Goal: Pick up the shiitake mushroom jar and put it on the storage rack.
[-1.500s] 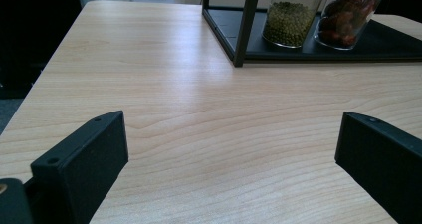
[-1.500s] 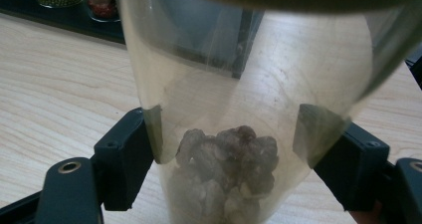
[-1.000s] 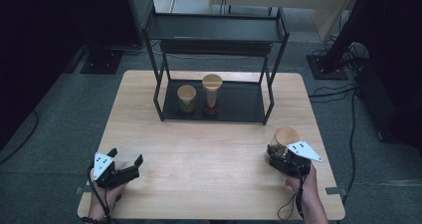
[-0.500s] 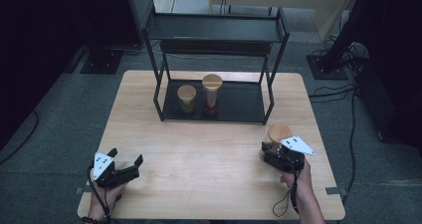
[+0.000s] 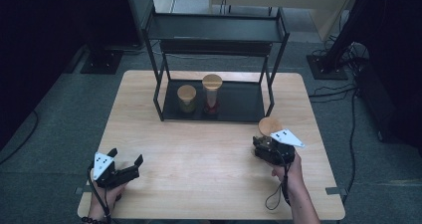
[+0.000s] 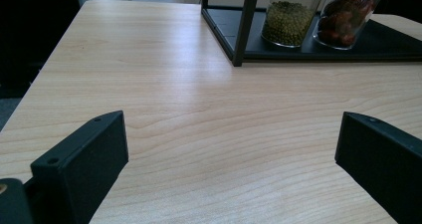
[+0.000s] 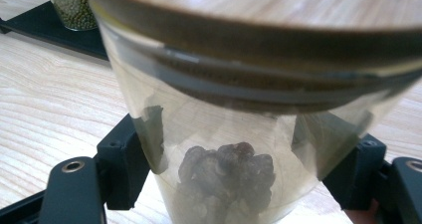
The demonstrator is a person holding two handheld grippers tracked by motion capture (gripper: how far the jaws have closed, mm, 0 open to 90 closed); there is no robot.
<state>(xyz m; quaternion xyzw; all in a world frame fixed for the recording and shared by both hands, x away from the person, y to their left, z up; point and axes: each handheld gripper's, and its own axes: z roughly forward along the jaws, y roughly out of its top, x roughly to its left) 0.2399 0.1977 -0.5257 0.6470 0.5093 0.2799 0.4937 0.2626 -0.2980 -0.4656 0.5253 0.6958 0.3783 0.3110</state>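
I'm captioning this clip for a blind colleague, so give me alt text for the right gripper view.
A clear glass jar with a wooden lid is clamped between the right gripper's two black jaws, dark dried pieces at its bottom. Behind it lies a wooden table, with a jar of green beans far left.

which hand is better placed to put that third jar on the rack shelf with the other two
Right. The right gripper is already shut on the jar and is nearer the rack's bottom shelf, with free space right of the two jars. The left gripper is open, empty, at the table's near left corner.
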